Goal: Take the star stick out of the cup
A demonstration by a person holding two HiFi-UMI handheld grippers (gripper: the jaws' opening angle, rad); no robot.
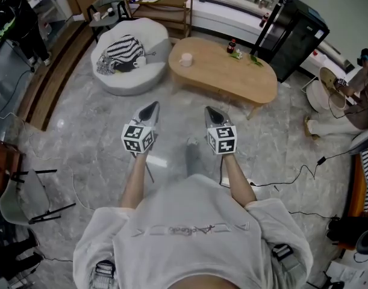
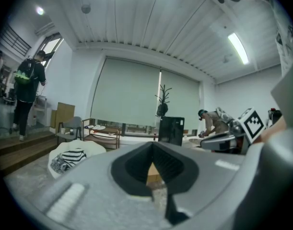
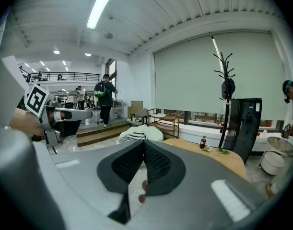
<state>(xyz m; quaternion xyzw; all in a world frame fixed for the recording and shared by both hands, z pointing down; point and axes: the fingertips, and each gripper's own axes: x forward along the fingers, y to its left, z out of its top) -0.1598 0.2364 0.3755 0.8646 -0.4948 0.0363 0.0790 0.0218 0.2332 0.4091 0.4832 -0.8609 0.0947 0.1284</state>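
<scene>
I hold the left gripper (image 1: 151, 108) and right gripper (image 1: 210, 112) closed, gripping nothing. Well ahead of them a small white cup (image 1: 185, 59) stands on the oval wooden bench (image 1: 232, 80); I cannot make out its contents.

Tan table (image 1: 232, 77); white cup (image 1: 185, 59); black-white striped cloth (image 1: 123, 47); grey marbled floor (image 1: 81, 131).

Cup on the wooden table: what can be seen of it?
The cup is small and white, standing upright near the left end, as the head view shows it, of the oval wooden table. Only the table touches it; the bottle stands well apart. Too small to tell whether a stick is inside.
</scene>
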